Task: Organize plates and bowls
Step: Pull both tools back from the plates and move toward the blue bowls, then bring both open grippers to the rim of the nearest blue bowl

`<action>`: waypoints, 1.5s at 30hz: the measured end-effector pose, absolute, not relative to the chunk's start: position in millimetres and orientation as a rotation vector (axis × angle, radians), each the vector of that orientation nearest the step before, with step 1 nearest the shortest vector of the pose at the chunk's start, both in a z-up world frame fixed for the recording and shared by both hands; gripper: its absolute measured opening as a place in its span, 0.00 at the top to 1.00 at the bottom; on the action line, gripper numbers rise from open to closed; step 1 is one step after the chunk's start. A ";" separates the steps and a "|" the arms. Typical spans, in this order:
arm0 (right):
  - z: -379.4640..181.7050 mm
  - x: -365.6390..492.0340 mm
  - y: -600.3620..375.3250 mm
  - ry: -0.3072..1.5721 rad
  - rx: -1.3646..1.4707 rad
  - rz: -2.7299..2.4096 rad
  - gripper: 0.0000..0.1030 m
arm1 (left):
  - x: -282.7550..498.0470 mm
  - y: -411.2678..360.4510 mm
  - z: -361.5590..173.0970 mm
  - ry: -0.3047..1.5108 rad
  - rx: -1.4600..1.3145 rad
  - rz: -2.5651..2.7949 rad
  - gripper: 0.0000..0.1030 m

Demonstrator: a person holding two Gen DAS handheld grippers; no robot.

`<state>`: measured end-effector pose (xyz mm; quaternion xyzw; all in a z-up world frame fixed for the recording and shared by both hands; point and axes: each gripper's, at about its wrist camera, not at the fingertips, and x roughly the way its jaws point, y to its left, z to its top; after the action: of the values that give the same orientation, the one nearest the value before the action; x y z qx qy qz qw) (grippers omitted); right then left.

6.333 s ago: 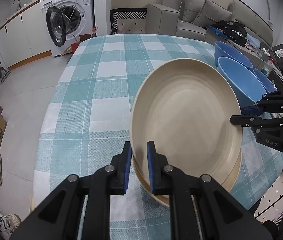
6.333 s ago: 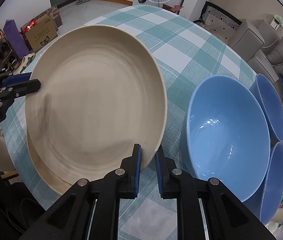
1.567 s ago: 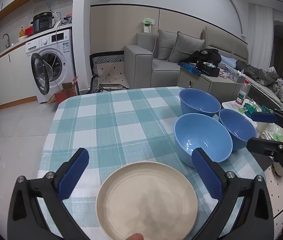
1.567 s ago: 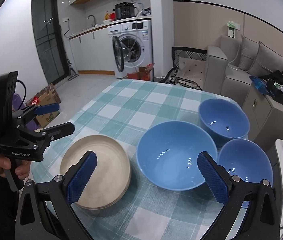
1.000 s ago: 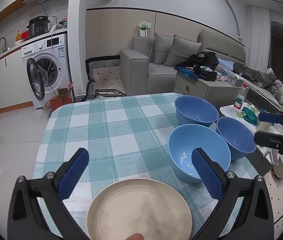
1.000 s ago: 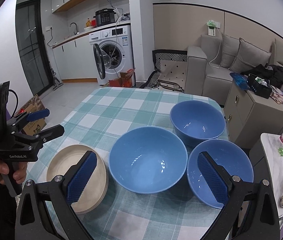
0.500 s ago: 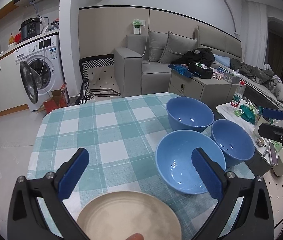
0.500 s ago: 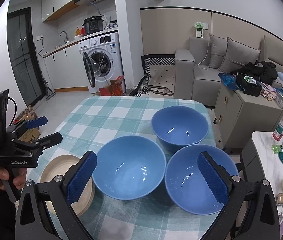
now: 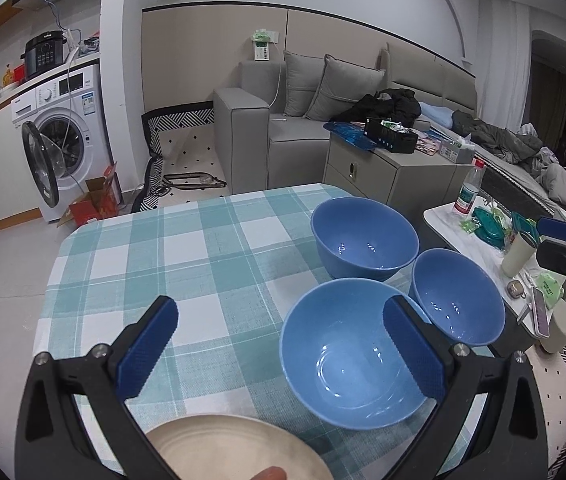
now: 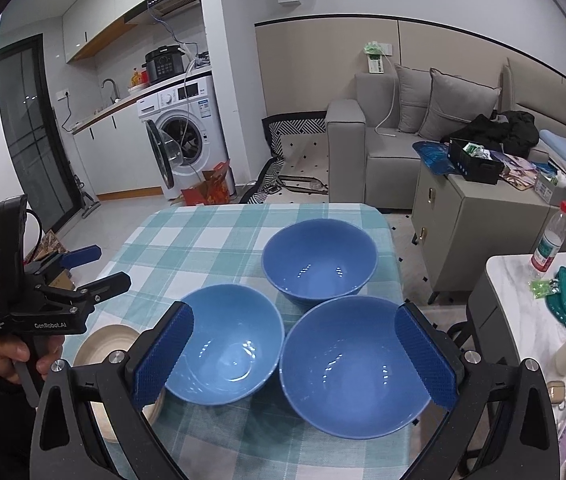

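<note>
- Compared with half a second back, both views have been swung rightward a bit: the beige plates (image 9: pixel 239 448) are now cut off at the bottom edge of the left wrist view, and the three blue bowls are seen closer to centre.
- The left gripper (image 9: pixel 281 350) is held wide open with nothing between its blue pads (empty, basically). The plates sit below and between the jaws, and the nearest bowl (image 9: pixel 347 364) is partly covered by the right-hand pad.
- The right gripper (image 10: pixel 295 360) is spread just as wide, nothing gripped either. The right-front bowl (image 10: pixel 357 366) is framed between its jaws, tight against the right-hand pad, while the left-hand pad overlaps the nearest bowl's rim.
- The far bowl (image 10: pixel 319 260) is seen beyond both jaw pairs, touching or nearly touching the other two (hard to call from these angles).
- Everything is resting on the checked tablecloth (image 9: pixel 163 260); the plates are parked at its near left corner, just beside the nearest bowl.
- A hand (image 10: pixel 11 354) is seen wrapped around the left gripper's handle, off past the right gripper's left-hand jaw.
</note>
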<state>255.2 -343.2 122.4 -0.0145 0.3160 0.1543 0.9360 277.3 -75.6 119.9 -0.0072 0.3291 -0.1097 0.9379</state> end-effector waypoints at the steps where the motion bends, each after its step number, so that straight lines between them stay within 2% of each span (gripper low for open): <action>1: 122.8 256.8 -345.1 0.644 -0.028 0.311 0.01 | 279.3 -76.6 120.7 0.672 -0.016 -0.224 0.00; 45: 98.0 352.9 -395.7 0.716 0.091 0.271 0.01 | 375.9 -117.6 112.2 0.720 -0.003 -0.257 0.00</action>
<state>352.9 -395.7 98.0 0.0444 0.3492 0.1324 0.9266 375.9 -117.6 112.2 -0.0015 0.3513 -0.1253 0.9278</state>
